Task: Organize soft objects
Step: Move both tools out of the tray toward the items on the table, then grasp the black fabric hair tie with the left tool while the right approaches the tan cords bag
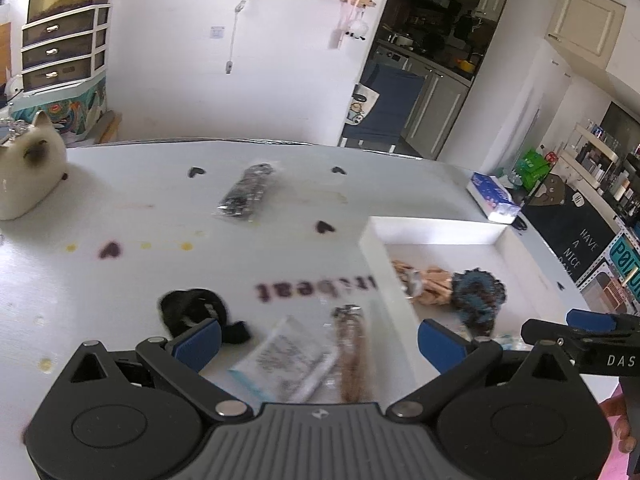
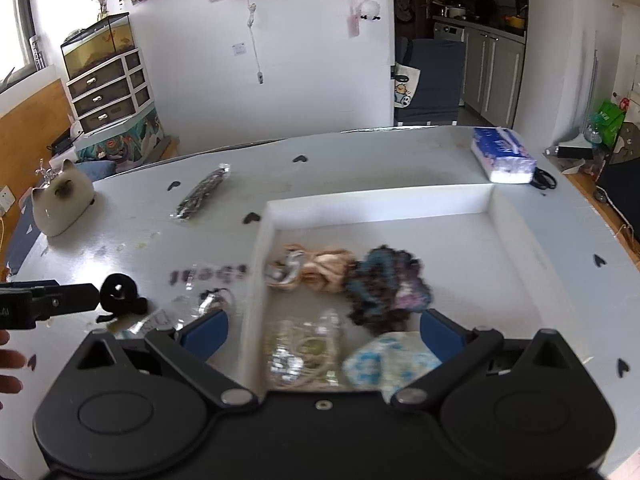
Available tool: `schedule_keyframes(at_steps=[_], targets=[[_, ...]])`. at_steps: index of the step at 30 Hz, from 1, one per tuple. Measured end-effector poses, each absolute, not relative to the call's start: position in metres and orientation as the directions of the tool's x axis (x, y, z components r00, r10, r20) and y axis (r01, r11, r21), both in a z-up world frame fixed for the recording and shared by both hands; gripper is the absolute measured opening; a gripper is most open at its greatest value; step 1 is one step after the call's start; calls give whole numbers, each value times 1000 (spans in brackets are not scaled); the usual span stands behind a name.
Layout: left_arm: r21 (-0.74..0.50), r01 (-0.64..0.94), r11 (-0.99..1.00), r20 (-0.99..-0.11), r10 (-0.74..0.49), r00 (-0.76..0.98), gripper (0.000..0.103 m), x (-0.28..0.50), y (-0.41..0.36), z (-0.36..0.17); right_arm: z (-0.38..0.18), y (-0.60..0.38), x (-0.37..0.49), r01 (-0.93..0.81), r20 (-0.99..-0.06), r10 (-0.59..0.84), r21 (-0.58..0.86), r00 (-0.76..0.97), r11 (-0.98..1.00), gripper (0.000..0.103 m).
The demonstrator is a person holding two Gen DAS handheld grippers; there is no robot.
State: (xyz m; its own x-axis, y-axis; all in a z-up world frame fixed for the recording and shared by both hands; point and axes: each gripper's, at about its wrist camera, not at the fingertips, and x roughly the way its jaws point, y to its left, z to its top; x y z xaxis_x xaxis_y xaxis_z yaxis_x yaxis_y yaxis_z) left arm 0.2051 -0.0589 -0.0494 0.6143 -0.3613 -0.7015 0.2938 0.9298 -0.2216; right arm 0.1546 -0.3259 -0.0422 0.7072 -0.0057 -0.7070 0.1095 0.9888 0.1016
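Now – L gripper [image 1: 318, 344] wide, empty | R gripper [image 2: 324, 330] wide over tray [image 2: 376, 200] w/ scrunchies [image 2: 384, 284]

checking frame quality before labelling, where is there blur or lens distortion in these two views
Left wrist view: motion blur smears the plastic packets between the open left gripper fingers and the printed table lettering; the table edge bows. Right wrist view: the dark scrunchie and clear packet in the white tray are soft, the far wall sharper.

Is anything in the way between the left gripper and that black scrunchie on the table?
Nothing visible is. The black scrunchie lies on the bare table, just beyond the left gripper, beside its left finger. The fingers are spread wide.
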Motion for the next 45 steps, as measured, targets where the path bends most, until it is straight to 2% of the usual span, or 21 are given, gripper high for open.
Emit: schedule_keyframes(at_steps=[14,16,17,21,25,31,37,40,42,45], targets=[[-250,269,930,-698,-366,615,103,239,12,-61,-51,-250,190,82,-711,25,117,702,990,103],[-253,275,928,-701,-371,609,101,246,17,-66,-53,-242,196,80,-716,40,134,697,988,100],[-249,278,928,-702,-371,608,100,249,20,-68,-54,-239,198,82,-716,45,142,696,986,95],[-234,302,924,-714,-375,591,89,263,26,-79,-62,-227,209,99,-730,70,185,680,978,84],[-237,329,914,-724,-392,568,81,280,31,-92,-72,-222,218,131,-748,95,238,657,962,79],[-247,338,908,-769,-396,502,82,302,28,-102,-89,-220,226,211,-781,102,289,616,934,77],[-308,224,925,-832,-376,408,82,318,24,-124,-105,-218,233,270,-812,107,310,574,912,77],[-385,110,916,-836,-397,380,83,324,28,-133,-109,-215,236,278,-820,104,306,563,910,77],[-463,-4,886,-823,-429,372,88,325,33,-135,-111,-213,238,279,-823,103,304,559,911,77],[-501,-77,862,-818,-442,367,88,328,30,-137,-114,-212,241,282,-826,100,299,554,911,77]])
